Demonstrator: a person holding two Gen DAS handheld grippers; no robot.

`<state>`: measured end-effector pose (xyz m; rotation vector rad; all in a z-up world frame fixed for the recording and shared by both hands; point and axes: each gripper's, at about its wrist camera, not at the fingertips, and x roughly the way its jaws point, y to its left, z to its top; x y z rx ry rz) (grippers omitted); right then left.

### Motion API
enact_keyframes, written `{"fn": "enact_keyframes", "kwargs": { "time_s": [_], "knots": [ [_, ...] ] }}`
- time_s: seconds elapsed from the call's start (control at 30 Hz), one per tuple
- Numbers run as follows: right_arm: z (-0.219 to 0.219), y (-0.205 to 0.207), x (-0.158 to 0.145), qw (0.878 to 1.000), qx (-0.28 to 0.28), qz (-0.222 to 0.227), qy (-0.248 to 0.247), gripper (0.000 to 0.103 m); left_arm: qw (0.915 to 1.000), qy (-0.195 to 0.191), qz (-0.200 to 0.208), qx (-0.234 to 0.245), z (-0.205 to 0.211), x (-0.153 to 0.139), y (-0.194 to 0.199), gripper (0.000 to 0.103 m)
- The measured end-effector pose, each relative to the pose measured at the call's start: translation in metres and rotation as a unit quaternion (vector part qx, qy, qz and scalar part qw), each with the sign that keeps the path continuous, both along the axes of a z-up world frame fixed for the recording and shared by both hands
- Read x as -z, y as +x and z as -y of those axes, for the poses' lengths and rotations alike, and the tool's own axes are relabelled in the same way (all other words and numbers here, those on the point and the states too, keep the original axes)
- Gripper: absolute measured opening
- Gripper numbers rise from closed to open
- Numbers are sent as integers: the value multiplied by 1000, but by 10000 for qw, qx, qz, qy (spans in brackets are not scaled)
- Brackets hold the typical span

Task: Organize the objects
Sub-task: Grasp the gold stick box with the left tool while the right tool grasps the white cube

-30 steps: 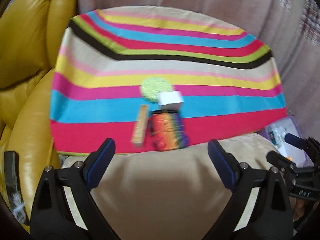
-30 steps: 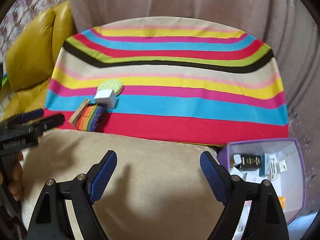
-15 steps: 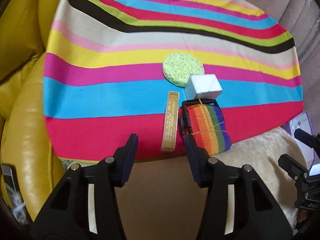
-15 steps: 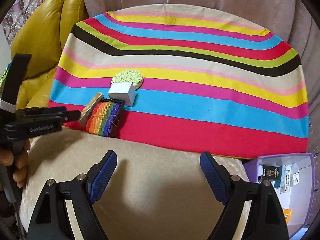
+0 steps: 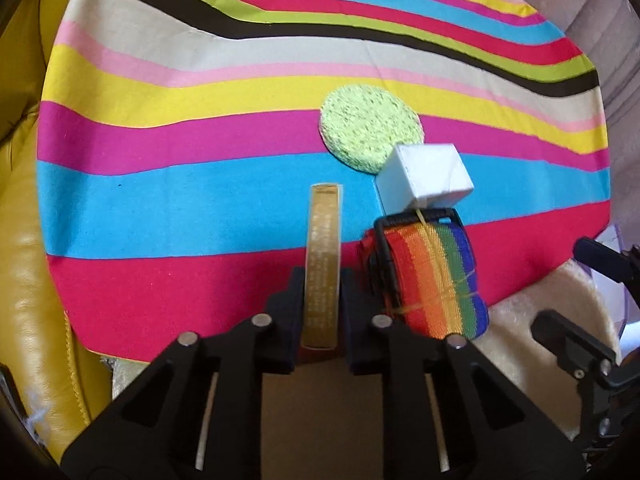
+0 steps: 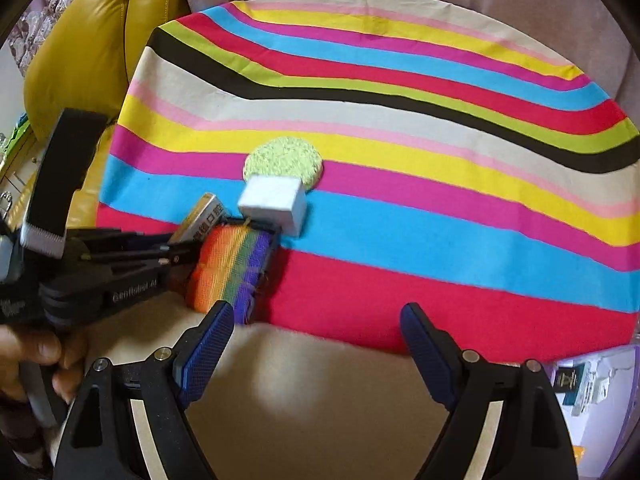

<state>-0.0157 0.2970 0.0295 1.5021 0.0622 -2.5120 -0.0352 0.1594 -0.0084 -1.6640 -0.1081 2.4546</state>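
Note:
My left gripper [image 5: 322, 284] is shut on a long gold box [image 5: 322, 256] that lies on the striped cloth [image 5: 160, 208]; the box also shows in the right wrist view [image 6: 204, 216]. Right of it lie a rolled rainbow strap [image 5: 436, 276], a white box [image 5: 424, 176] and a round green sponge [image 5: 370, 122]. In the right wrist view the left gripper [image 6: 188, 250] reaches in from the left beside the rainbow strap [image 6: 232, 268], white box [image 6: 274, 202] and green sponge [image 6: 284, 160]. My right gripper [image 6: 316, 332] is open and empty over the beige cushion edge.
A purple bin [image 6: 592, 384] holding several small boxes sits at the lower right. A yellow leather sofa [image 6: 88, 48] lies to the left. The striped cloth [image 6: 440, 184] stretches far to the right and back.
My left gripper moved forward and closed on the gold box. My right gripper moved forward and left, so the bin slid toward the frame's edge.

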Motion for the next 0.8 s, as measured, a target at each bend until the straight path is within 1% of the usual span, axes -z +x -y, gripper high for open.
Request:
{"fn": "enact_keyframes", "kwargs": {
  "time_s": [0.13,0.23,0.37,0.53,0.63,0.8],
  "knots": [
    [15,-16,1,9999,-69,-64,89,86,9994,132,-131,-275,9,-3,1,19],
    [23,-28,4,10000,23,-49,-54,86,9983,194,-224,-504,17,-3,5,19],
    [35,-43,9,9999,127,-91,57,86,9960,348,-263,-781,28,-1,8,19],
    [44,-59,12,9994,252,-158,169,84,9949,470,-281,-851,35,0,12,19],
    [50,-68,17,9994,246,-111,222,80,9943,563,-277,-866,39,0,8,19],
    [59,-76,22,9987,255,-147,419,69,9935,644,-280,-891,37,2,5,19]
  ]
}}
